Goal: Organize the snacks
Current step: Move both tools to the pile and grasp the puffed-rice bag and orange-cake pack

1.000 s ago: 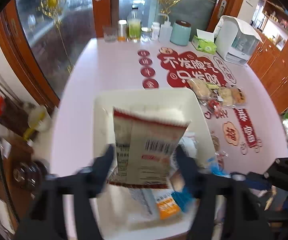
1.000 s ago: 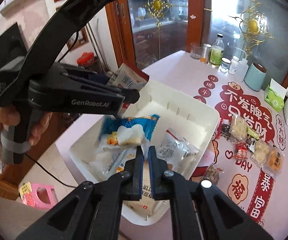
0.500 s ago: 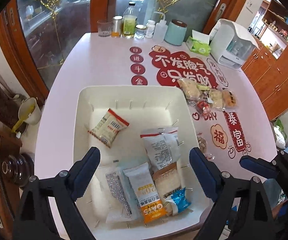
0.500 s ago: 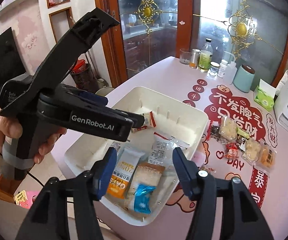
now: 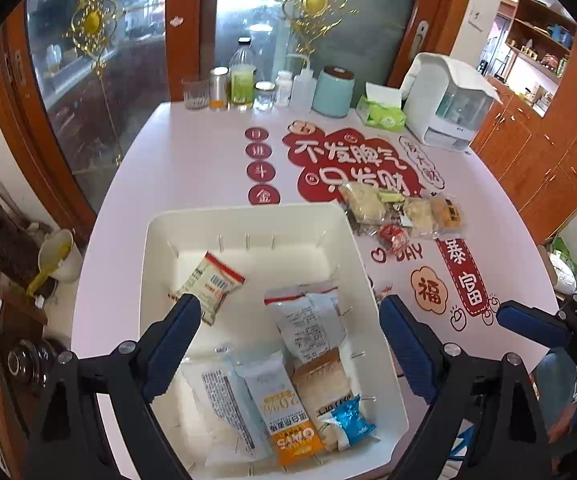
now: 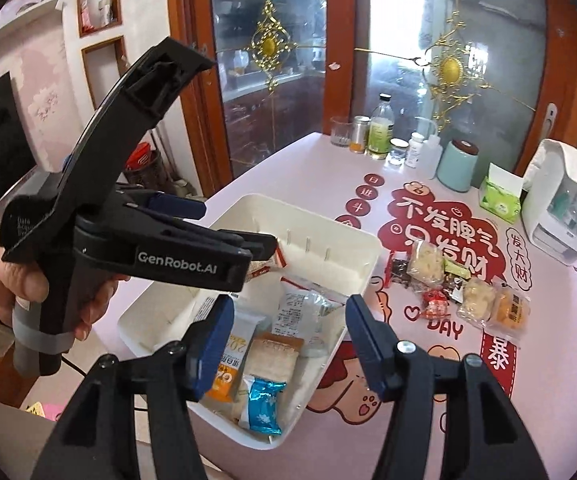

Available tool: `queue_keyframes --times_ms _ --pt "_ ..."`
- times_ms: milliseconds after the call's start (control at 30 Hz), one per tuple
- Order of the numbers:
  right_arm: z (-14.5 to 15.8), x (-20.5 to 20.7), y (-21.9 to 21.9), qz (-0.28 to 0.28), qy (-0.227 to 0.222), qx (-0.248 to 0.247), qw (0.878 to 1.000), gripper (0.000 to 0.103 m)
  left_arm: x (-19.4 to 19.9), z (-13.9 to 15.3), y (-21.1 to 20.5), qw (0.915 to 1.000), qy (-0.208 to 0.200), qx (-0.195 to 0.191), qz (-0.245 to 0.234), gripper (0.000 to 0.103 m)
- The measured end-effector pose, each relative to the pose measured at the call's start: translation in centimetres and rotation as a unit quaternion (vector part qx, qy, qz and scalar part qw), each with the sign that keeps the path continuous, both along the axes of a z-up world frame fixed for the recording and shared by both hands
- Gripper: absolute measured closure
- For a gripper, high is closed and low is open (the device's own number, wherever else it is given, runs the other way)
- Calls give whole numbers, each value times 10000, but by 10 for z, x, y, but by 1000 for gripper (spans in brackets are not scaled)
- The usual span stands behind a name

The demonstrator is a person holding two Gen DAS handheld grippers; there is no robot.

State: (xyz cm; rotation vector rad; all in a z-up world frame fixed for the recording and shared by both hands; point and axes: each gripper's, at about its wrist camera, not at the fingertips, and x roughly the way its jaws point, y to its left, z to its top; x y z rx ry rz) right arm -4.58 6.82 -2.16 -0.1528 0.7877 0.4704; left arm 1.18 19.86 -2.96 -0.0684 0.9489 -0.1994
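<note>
Packets have just been let go: both the left gripper [image 5: 288, 340] and right gripper [image 6: 288, 336] are now spread, empty, above the white bin [image 5: 248, 216]; loose snacks [image 5: 404, 212] remain mid-tabletop.

"GenRobot.AI" on the left gripper [image 6: 224, 240]; "DAY" on the table mat [image 6: 444, 330]; "OATS" on an orange packet [image 5: 294, 438].

Snack packets [image 6: 272, 344] in white bin [image 6: 362, 248], empty jaws above

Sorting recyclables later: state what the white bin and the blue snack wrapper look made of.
White bin: probably rigid plastic, smooth semi-gloss; moulded rounded rim and slotted walls. Blue snack wrapper: likely metallised plastic film; crinkled with bright glints.
</note>
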Motion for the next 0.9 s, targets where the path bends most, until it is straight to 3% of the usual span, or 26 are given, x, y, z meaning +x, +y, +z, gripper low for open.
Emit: queue_keyframes --times_ms 133,367,733,900 --pt "0 3 -14 -145 -35 102 9998 44 -2 7 -9 9998 -135 44 -148 13" --pt "-13 11 -54 -504 170 219 9983 44 1 18 -35 9990 -77 -345 -291 13" --pt "-31 45 -167 -1206 395 270 9915 44 26 29 -125 9988 -232 58 -427 13" --pt "-33 74 -227 -1442 483 207 9882 33 63 20 -165 9991 -103 199 -349 13"
